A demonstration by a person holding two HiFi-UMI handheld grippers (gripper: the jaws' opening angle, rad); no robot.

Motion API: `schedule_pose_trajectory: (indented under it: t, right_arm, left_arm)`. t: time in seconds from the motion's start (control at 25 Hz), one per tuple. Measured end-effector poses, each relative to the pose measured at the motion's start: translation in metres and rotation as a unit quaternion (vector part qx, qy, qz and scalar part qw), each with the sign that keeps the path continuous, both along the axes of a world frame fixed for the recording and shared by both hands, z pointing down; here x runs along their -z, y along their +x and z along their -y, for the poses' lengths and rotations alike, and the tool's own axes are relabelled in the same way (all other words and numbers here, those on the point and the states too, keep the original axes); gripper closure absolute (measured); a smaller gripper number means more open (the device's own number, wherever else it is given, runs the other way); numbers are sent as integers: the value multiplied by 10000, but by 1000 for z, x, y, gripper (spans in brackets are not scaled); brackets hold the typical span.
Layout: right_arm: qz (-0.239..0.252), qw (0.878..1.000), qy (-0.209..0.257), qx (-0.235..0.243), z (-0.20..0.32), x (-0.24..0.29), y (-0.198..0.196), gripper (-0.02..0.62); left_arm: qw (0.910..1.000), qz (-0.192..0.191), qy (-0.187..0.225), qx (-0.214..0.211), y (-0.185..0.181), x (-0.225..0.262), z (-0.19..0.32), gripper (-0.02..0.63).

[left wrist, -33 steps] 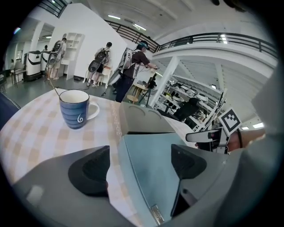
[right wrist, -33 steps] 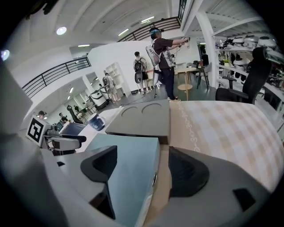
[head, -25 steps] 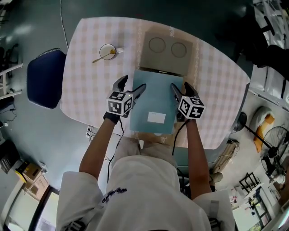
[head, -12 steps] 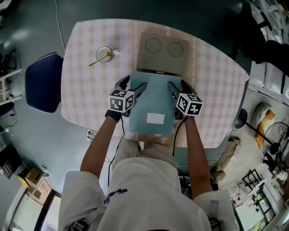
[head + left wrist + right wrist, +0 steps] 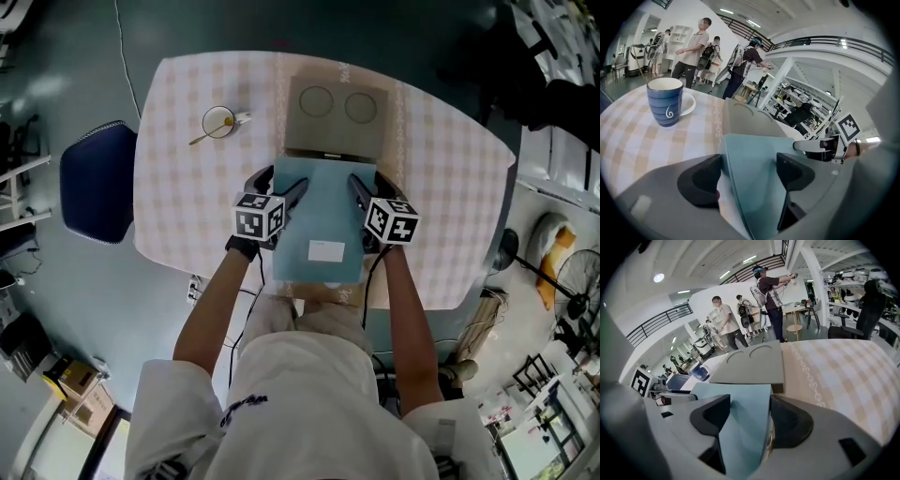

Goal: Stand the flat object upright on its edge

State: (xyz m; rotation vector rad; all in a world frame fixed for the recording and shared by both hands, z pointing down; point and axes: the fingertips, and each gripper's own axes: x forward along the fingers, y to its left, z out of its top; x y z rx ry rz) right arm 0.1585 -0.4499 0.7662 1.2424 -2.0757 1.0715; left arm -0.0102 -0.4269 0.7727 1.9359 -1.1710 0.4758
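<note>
A flat teal book [image 5: 319, 220] with a white label lies on the checked table [image 5: 178, 206], its far edge against a grey tray [image 5: 336, 117]. My left gripper [image 5: 278, 180] straddles the book's left edge. One finger is beside that edge and the other is over the cover [image 5: 754, 154]. My right gripper [image 5: 369, 178] straddles the right edge of the book [image 5: 745, 404] the same way. Both pairs of jaws are closing with the book's edge between them, and I see no firm pinch. White page edges show under the cover in the left gripper view.
A blue mug [image 5: 664, 102] with a spoon stands at the table's far left. The grey tray has two round recesses. A dark blue chair [image 5: 94, 183] is left of the table. Several people [image 5: 724, 322] stand in the hall beyond.
Both grippers have edged inward over the book's sides, and their jaws have narrowed a little. The book stays in the same place.
</note>
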Motion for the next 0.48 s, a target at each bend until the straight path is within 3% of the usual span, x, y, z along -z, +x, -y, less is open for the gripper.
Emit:
schedule_pose_trajectory:
  t: [0.48]
  right_arm:
    - [-83,9964,712,-454,-46,84,25,322]
  left_arm:
    - [9955,-4,841,-438,21,82,-29,258]
